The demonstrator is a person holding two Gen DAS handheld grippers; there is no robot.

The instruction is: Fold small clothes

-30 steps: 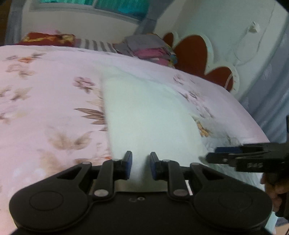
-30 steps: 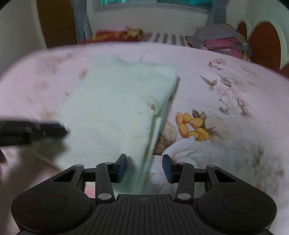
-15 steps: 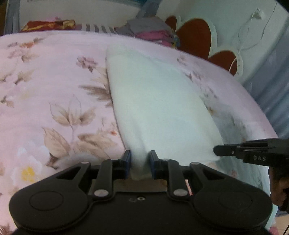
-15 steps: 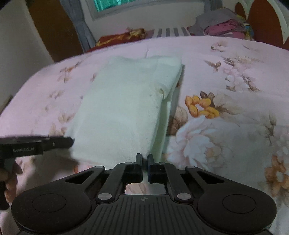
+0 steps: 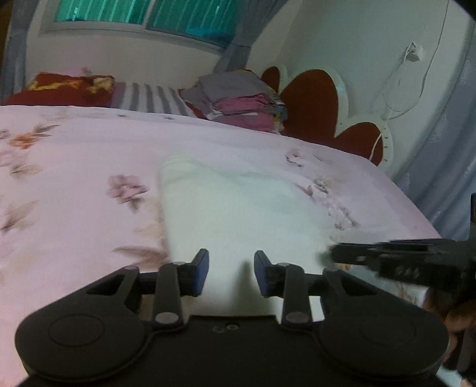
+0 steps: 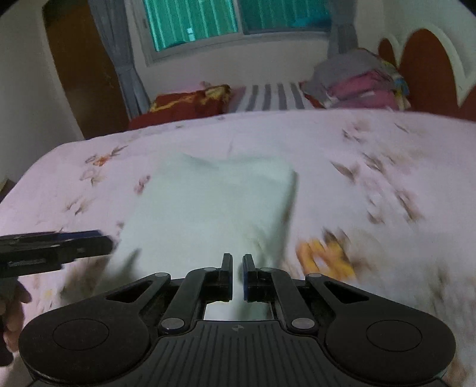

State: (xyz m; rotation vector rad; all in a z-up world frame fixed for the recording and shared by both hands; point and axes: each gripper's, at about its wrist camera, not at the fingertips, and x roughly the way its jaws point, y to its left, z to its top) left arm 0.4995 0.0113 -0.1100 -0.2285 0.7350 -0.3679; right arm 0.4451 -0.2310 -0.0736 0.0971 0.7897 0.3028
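A pale white folded cloth (image 5: 238, 214) lies flat on the pink floral bed (image 5: 74, 178). My left gripper (image 5: 231, 272) is at the cloth's near edge. Its jaws are opening, the cloth shows in the gap, and the pads stand clear of it. My right gripper (image 6: 237, 268) is shut, with a thin strip of the cloth (image 6: 214, 202) pinched at its near right edge. In the left wrist view the right gripper (image 5: 331, 256) comes in from the right at the cloth's corner. The left gripper (image 6: 108, 242) appears at the left of the right wrist view.
Folded clothes (image 5: 241, 101) are stacked at the far end of the bed beside a striped pillow (image 5: 148, 96) and a red cushion (image 5: 59, 89). A red and white headboard (image 5: 312, 98) stands at the right, and a window (image 6: 208, 20) behind.
The right gripper went from open around the cloth's edge to shut. The left gripper's jaws have widened off the cloth's edge. Both cameras have drawn back and up a little.
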